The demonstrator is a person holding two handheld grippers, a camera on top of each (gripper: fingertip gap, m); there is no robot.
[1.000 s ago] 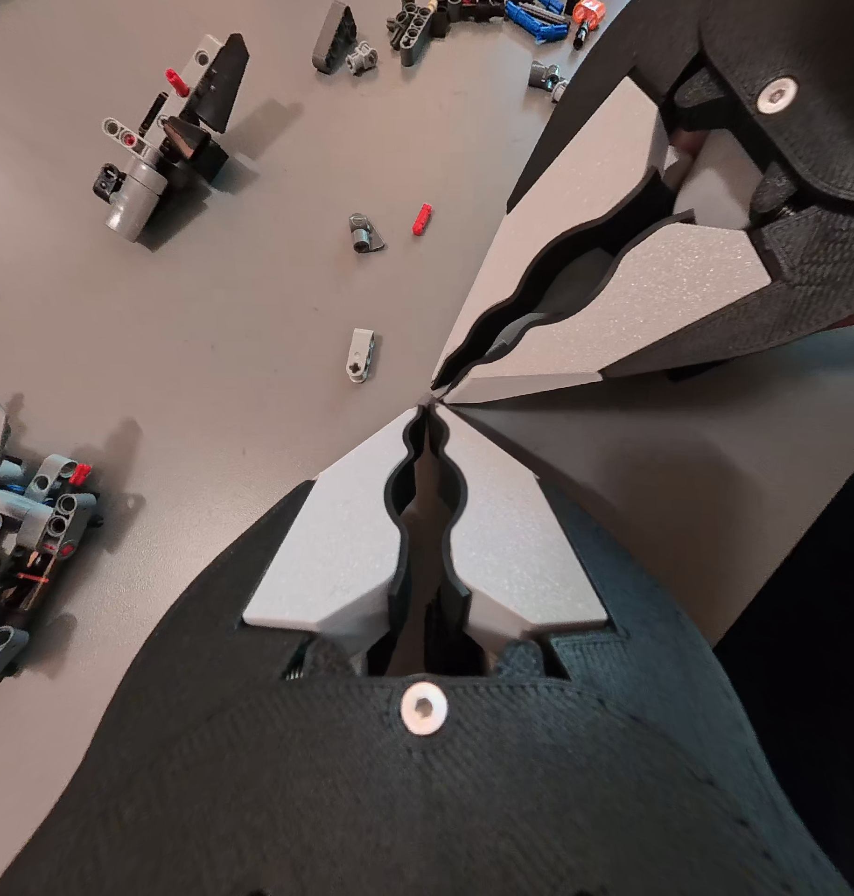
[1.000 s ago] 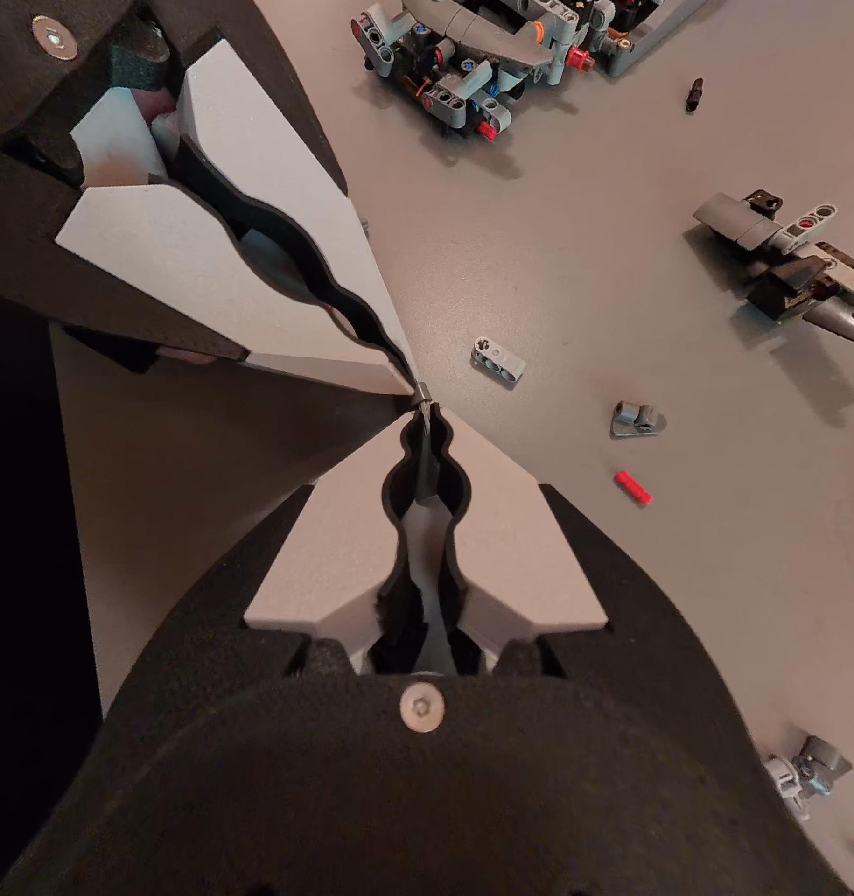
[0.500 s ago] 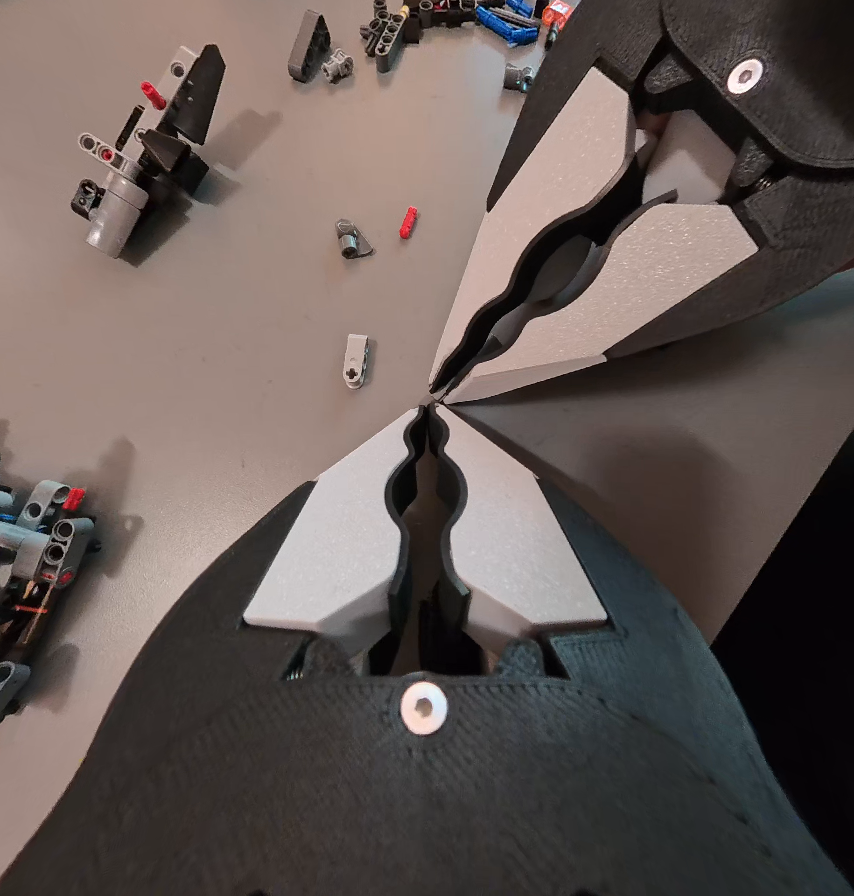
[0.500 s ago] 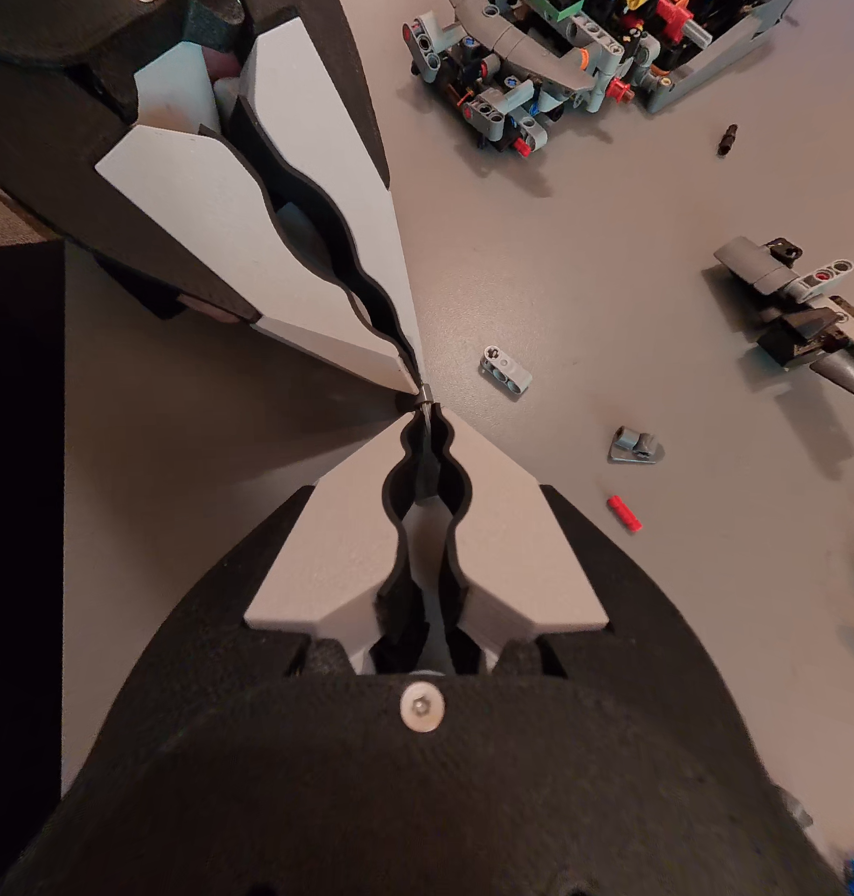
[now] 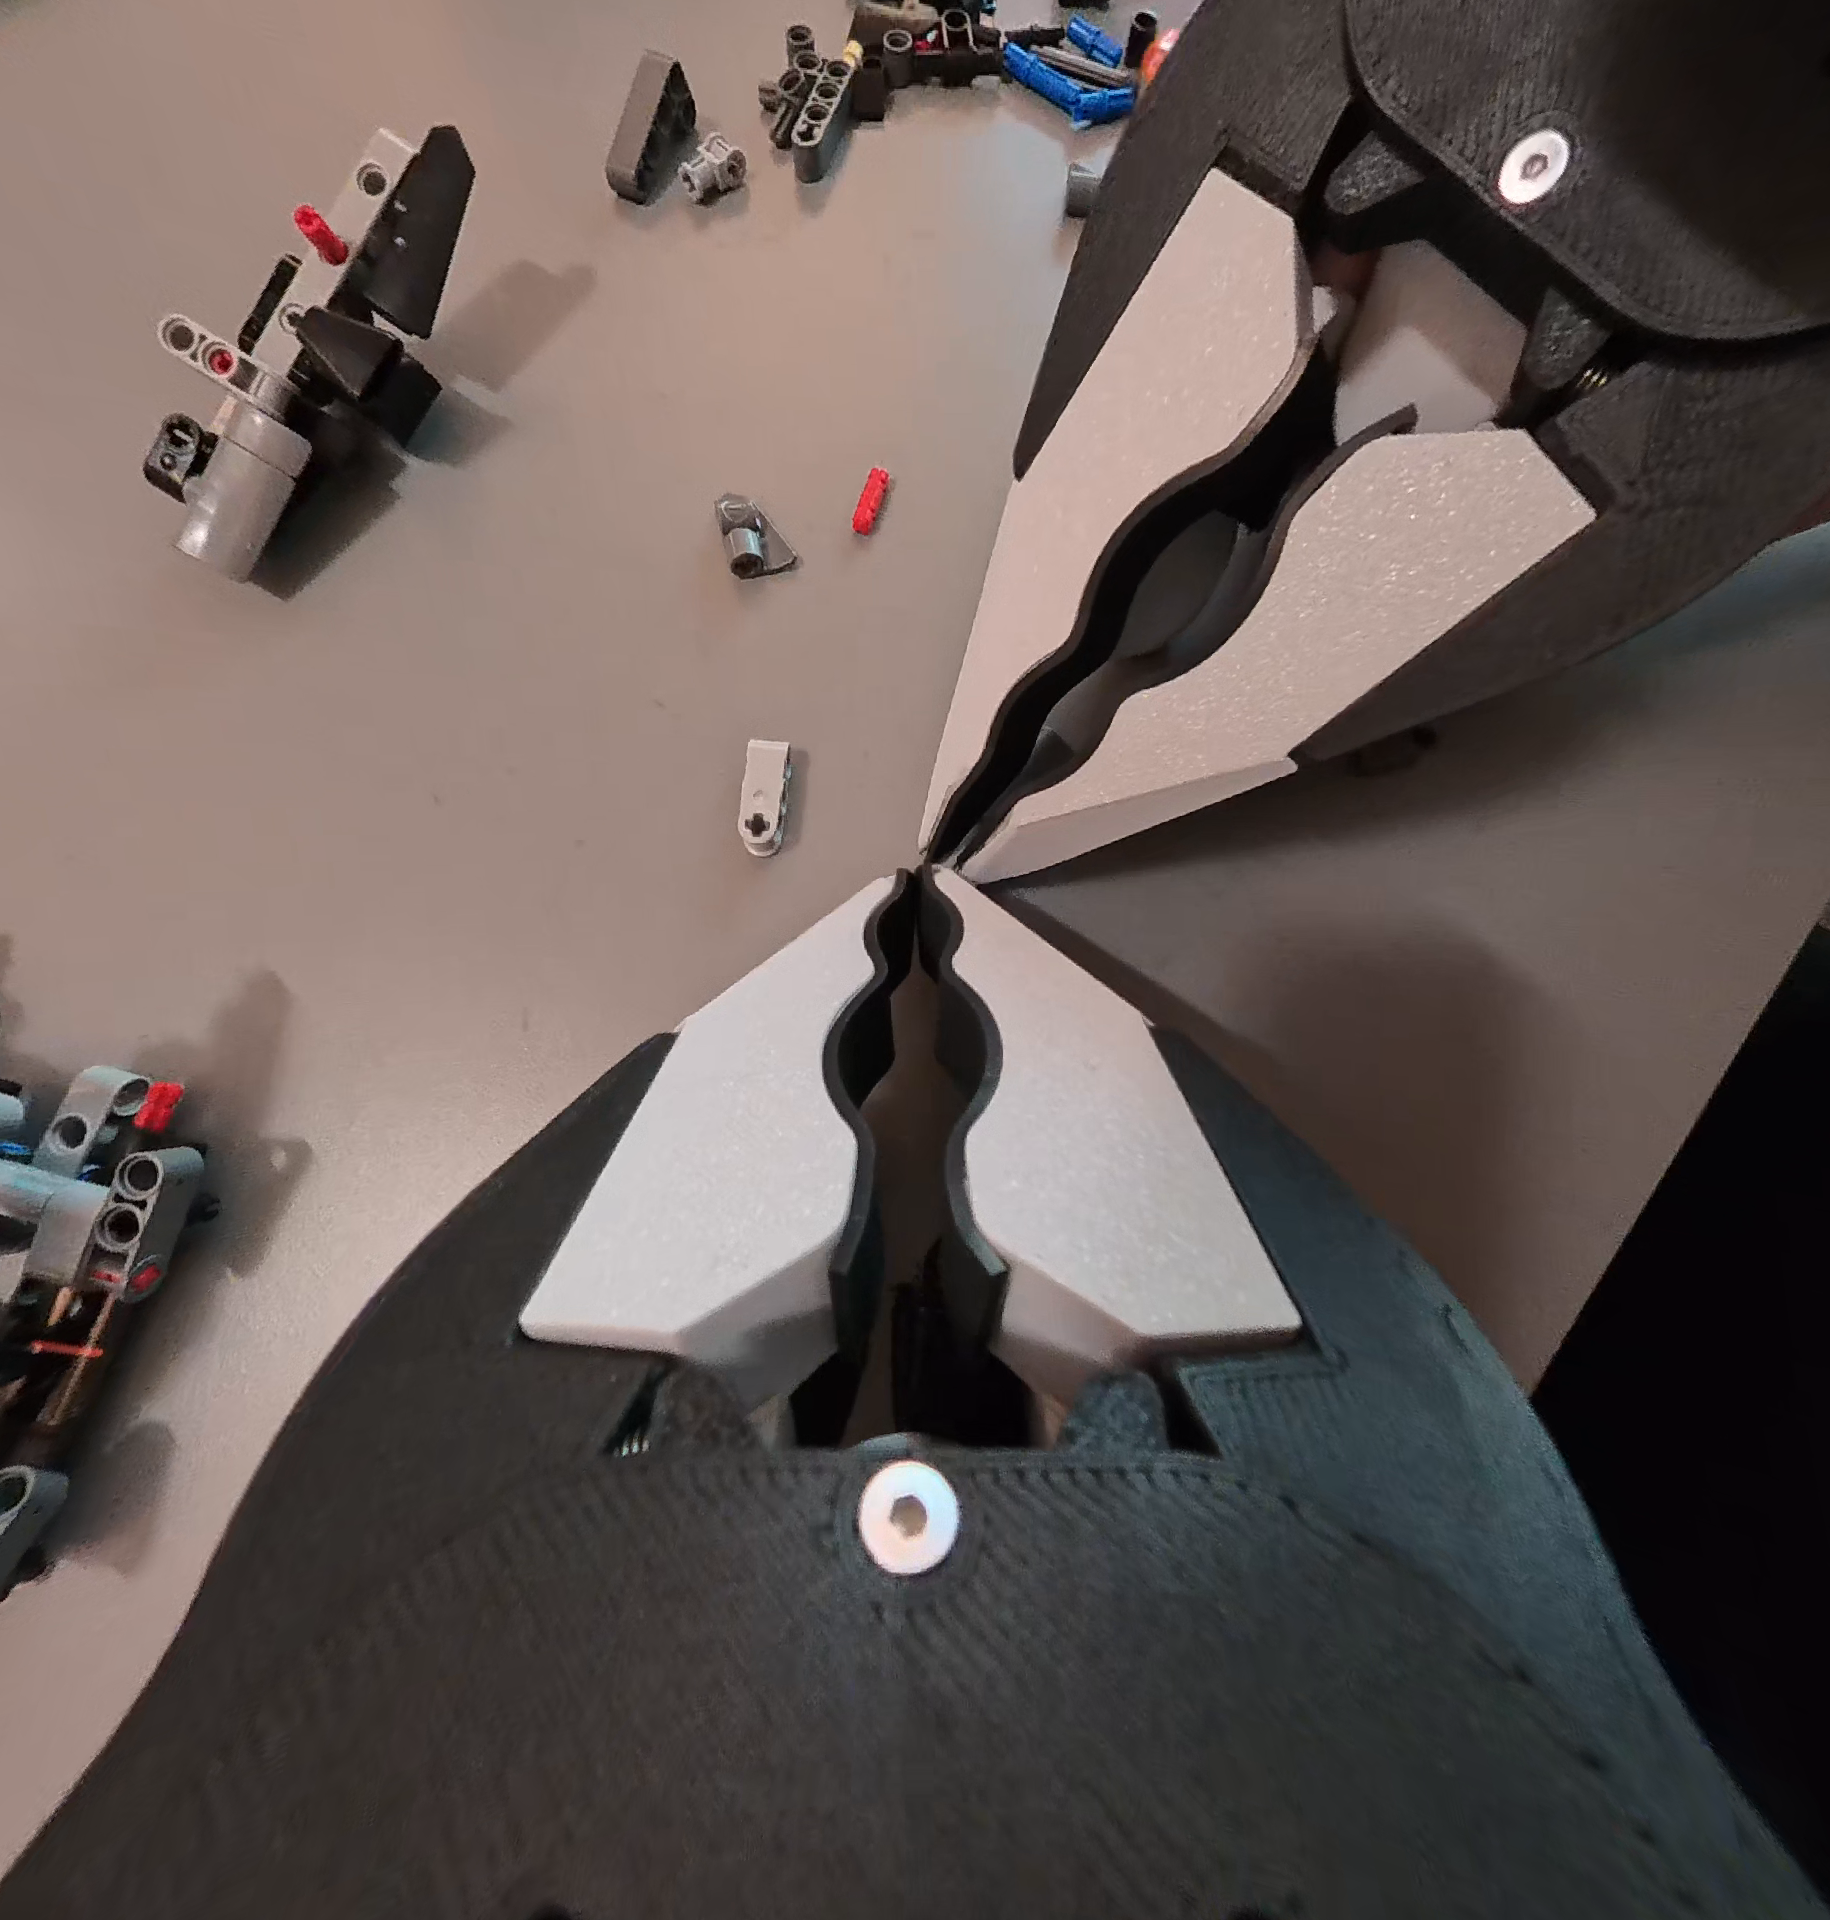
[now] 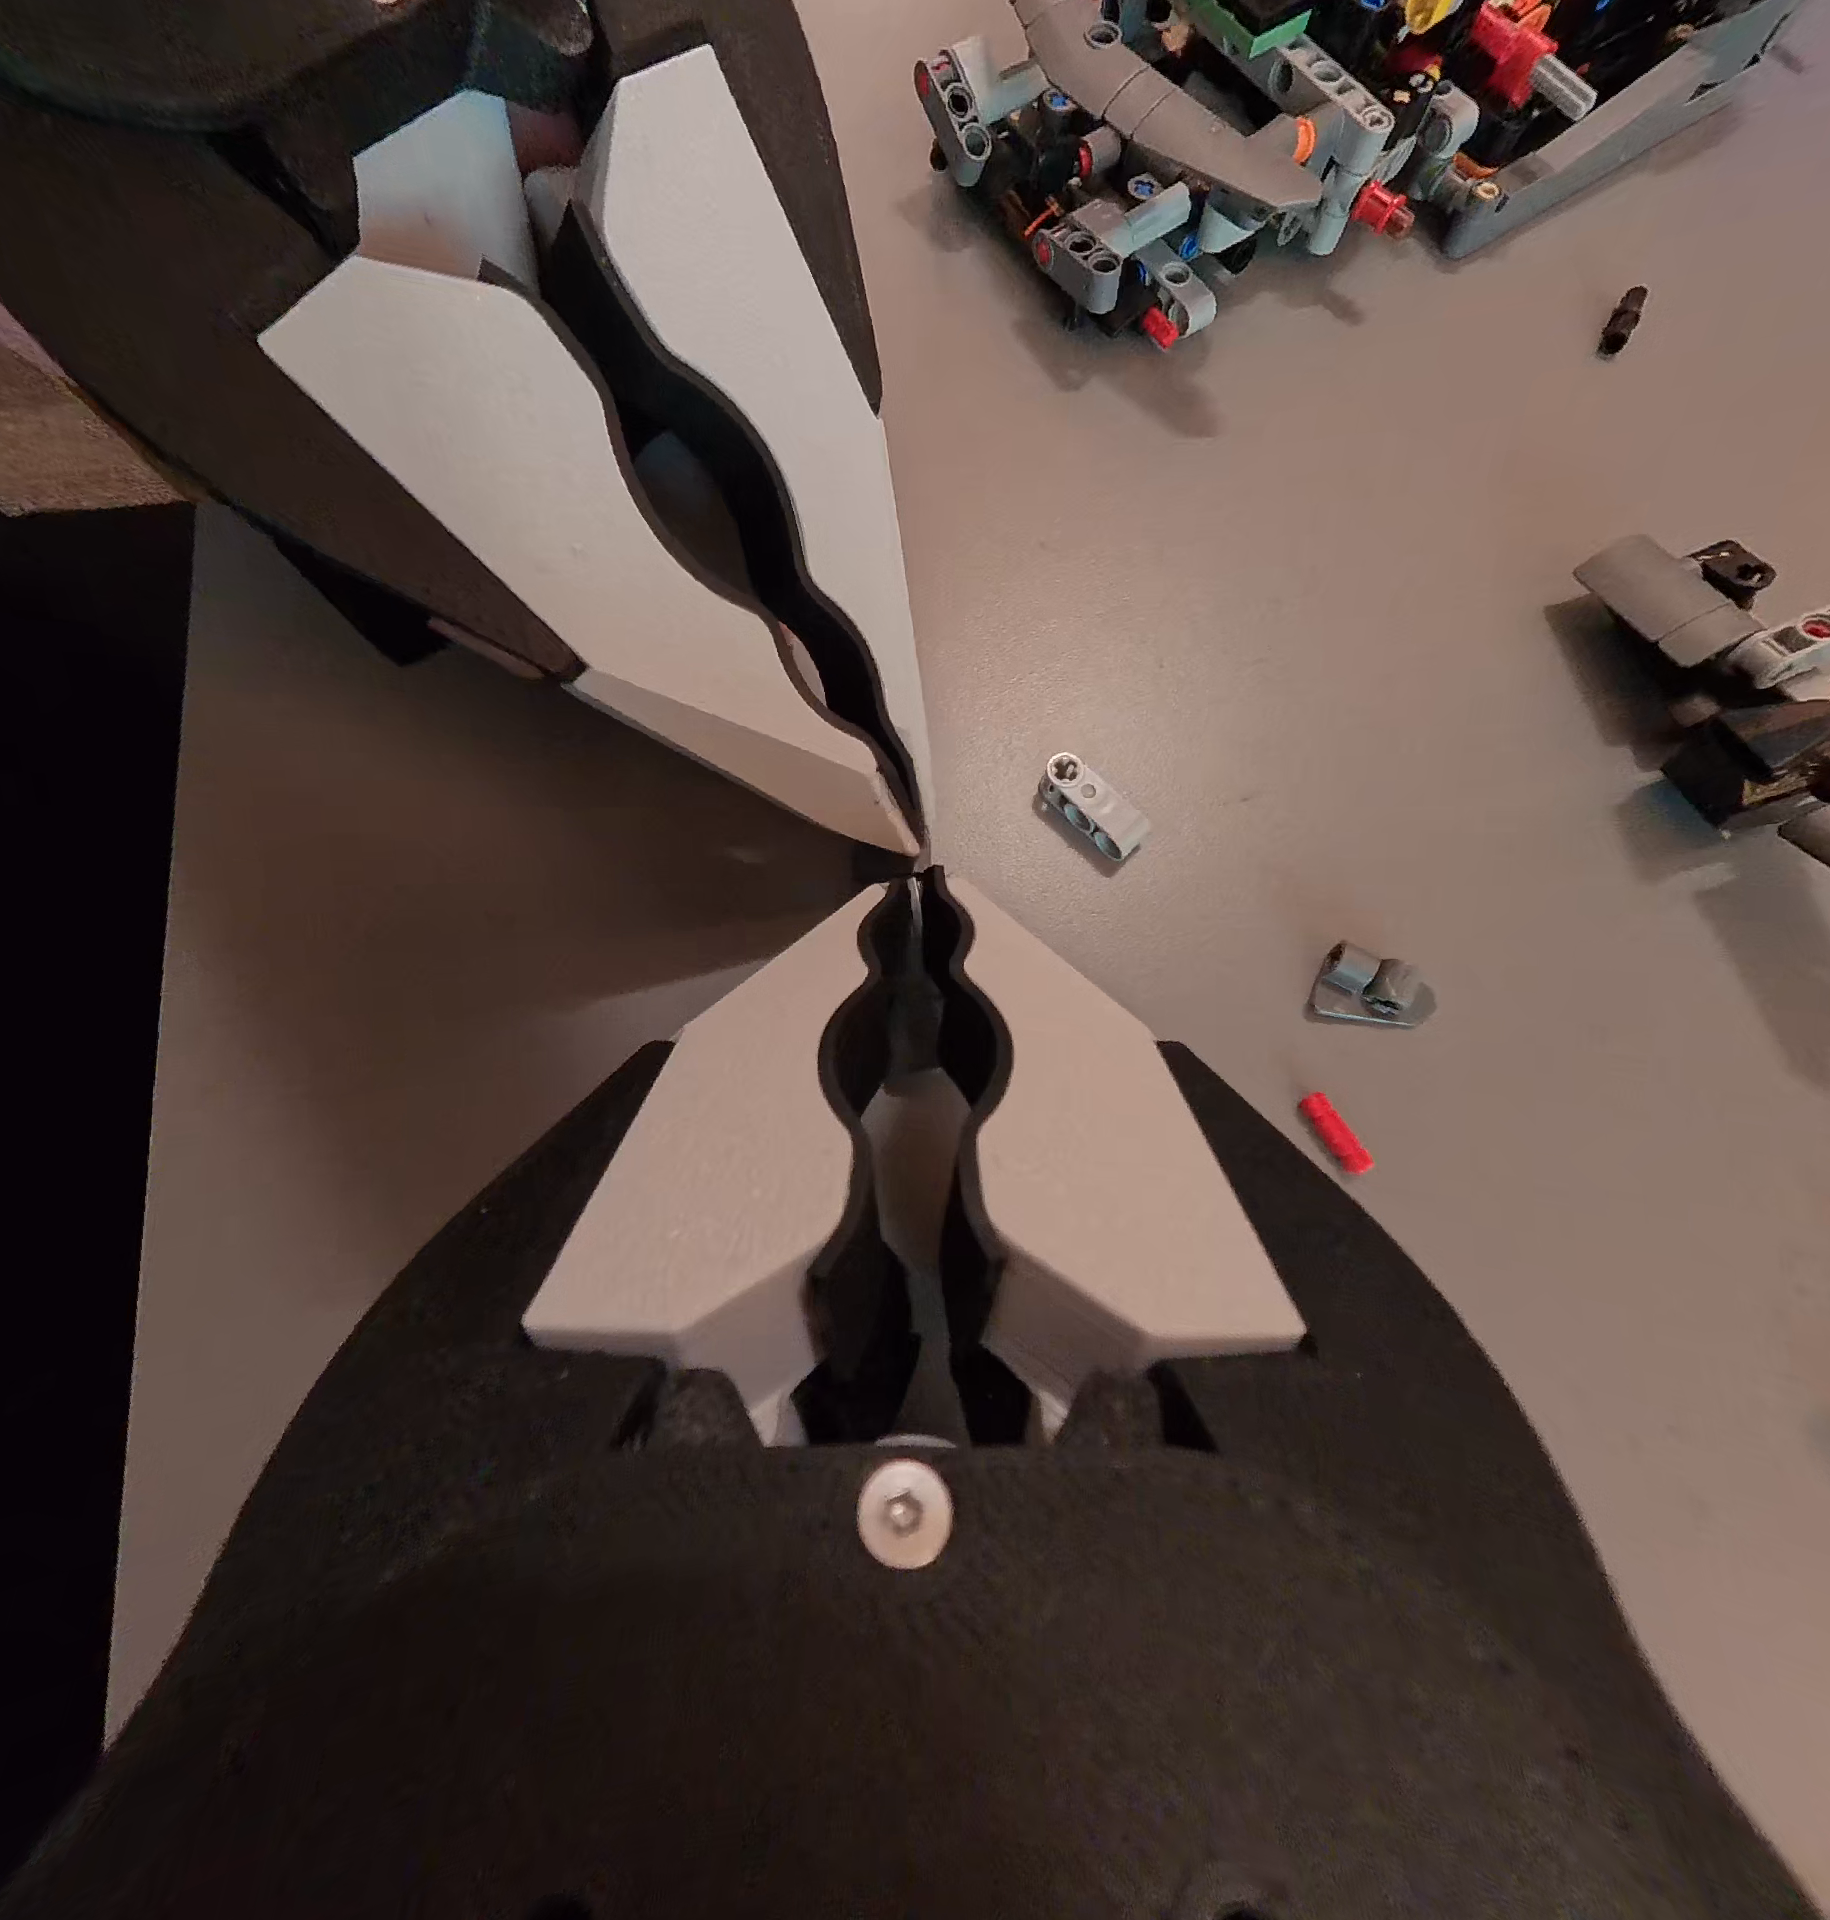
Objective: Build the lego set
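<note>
- Grey table [image 5: 475, 727]: loose Technic parts scattered, chassis build [image 6: 1254, 156] at far side.
- Left gripper [image 5: 916, 883] and right gripper [image 6: 921, 883] closed, tips touching; likely passing a tiny piece, unidentifiable.

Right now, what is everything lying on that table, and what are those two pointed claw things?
Table: one, grey, under everything.
Large lego build: one, mostly grey with red, blue and orange bits, at the table's far side in the right wrist view.
Small sub-assembly: one, grey and black, lying apart from the big build.
Light grey connector: one, lying alone nearest the tips.
Dark grey small piece: one, beyond the connector.
Red pin: one, beside the dark grey piece.
Black pin: one, near the large build.
Loose parts pile: several, black, grey and blue, at the far edge.
Left gripper: fingers shut, tip to tip with the other.
Right gripper: fingers shut.
</note>
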